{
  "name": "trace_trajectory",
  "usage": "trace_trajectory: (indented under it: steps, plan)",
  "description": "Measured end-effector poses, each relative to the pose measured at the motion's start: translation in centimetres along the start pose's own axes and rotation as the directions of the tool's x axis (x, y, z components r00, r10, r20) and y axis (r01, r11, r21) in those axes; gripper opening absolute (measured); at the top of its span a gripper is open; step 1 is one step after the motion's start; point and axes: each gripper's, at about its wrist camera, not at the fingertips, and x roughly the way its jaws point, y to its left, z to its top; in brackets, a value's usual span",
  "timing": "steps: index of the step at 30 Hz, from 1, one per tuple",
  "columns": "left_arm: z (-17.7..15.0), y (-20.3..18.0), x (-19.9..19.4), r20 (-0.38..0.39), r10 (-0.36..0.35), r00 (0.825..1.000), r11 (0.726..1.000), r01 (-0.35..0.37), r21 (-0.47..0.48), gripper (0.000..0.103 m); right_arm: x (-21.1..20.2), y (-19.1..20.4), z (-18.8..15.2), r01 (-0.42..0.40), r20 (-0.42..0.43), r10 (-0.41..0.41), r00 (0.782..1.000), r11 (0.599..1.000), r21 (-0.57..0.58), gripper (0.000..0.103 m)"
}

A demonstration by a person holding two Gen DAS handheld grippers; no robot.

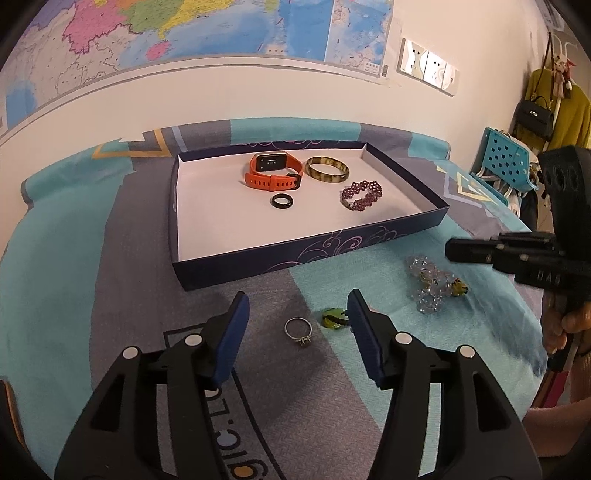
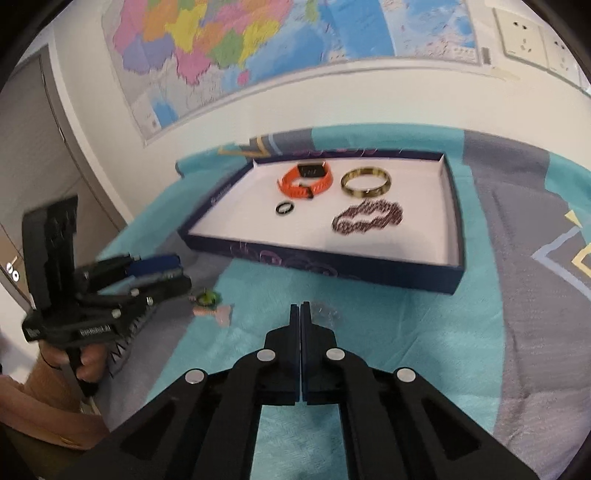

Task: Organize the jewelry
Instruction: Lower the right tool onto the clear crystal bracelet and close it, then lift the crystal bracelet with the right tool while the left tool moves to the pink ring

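A dark blue tray [image 1: 280, 260] [image 2: 369, 267] with a white floor holds an orange watch [image 1: 273, 171] [image 2: 306, 179], a gold bangle [image 1: 327, 168] [image 2: 365, 182], a black ring [image 1: 282, 201] [image 2: 284, 208] and a purple beaded bracelet [image 1: 361, 195] [image 2: 367, 219]. My left gripper [image 1: 297, 321] is open over a silver ring [image 1: 299, 329] on the cloth; a green glass piece [image 1: 332, 318] [image 2: 207, 298] lies by its right finger. A clear bead bracelet [image 1: 430, 282] [image 2: 325, 314] lies right of it. My right gripper [image 2: 300, 314] is shut and empty, just before those clear beads.
The table wears a teal and grey cloth [image 1: 110, 258]. A map hangs on the wall [image 1: 184, 33] behind. A blue perforated basket [image 1: 502, 158] and hanging clothes stand at the far right. The right gripper's body [image 1: 517, 254] shows in the left wrist view.
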Motion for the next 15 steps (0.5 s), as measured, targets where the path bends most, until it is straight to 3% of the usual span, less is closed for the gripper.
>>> trace_trajectory:
  steps: [2,4,5,6,8,10,11,15]
  plan:
    - [0.0,-0.1,-0.1,0.002,-0.001,1.0,1.0,0.001,0.004,0.055,-0.2,-0.4,0.1,-0.005,-0.001,0.005,1.0,1.0,0.016,0.003]
    - [-0.1,-0.1,-0.2,0.004,-0.002,1.0,1.0,0.002,0.005,0.055,0.1,-0.6,0.0,-0.021,-0.019,0.021,1.0,0.999,0.029,0.023]
    - [-0.1,-0.1,-0.2,0.004,-0.005,1.0,1.0,0.005,0.004,0.056,0.3,-0.4,-0.2,-0.005,-0.026,0.005,1.0,1.0,0.014,0.041]
    - [-0.2,-0.1,-0.2,0.004,-0.006,1.0,1.0,0.006,0.003,0.056,0.6,0.0,-0.3,0.009,-0.039,-0.01,0.999,1.0,-0.006,0.042]
    - [-0.2,-0.1,-0.2,0.003,-0.006,1.0,1.0,0.006,0.001,0.057,1.7,0.5,-0.6,0.015,-0.082,-0.018,0.996,0.999,-0.036,0.042]
    - [-0.2,-0.1,-0.2,0.0,-0.006,1.0,1.0,0.006,-0.001,0.057,2.7,0.7,-0.8,0.021,-0.101,-0.026,0.995,0.999,-0.047,0.032]
    - [-0.2,-0.1,-0.2,-0.001,-0.006,1.0,1.0,0.006,-0.003,0.057,3.0,0.8,-0.8,0.012,-0.106,-0.017,0.994,0.999,-0.048,0.017]
    - [-0.2,0.1,-0.1,-0.003,-0.01,1.0,1.0,0.01,-0.014,0.058,1.6,0.6,-0.3,-0.018,-0.059,0.016,0.998,0.999,-0.04,0.007]
